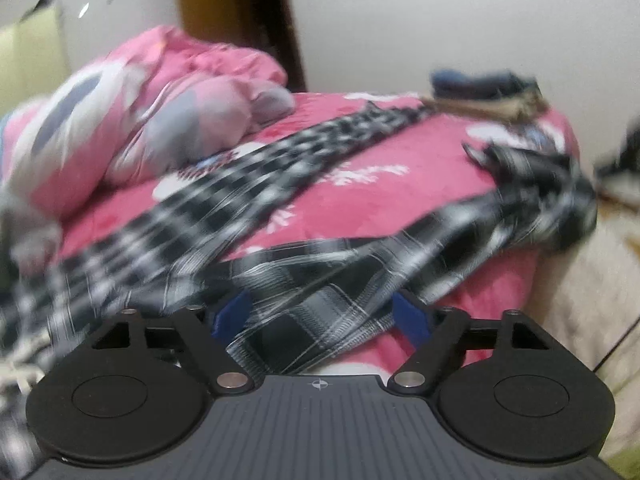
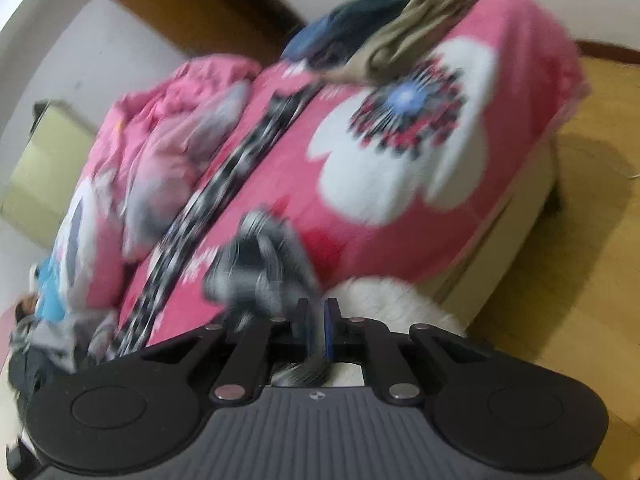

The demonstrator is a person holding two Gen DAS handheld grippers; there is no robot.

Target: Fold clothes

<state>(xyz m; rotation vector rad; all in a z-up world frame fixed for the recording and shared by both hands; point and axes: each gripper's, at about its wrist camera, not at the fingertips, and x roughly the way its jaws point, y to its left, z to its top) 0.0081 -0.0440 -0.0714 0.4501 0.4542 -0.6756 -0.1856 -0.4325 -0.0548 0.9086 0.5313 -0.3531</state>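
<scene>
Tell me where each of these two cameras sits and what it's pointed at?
Left wrist: sits behind the left tongs, which are open around the plaid shirt, looking across the pink bed.
Right wrist: sits behind the right tongs, shut on plaid cloth, tilted, with wooden floor alongside.
Shared: bed, shirt, checkered scarf, pink quilt.

Each tool has a grey ridged body, two round black discs, black arms, shiny screws and blue fingers.

Shirt across bed; quilt left; folded clothes behind.
</scene>
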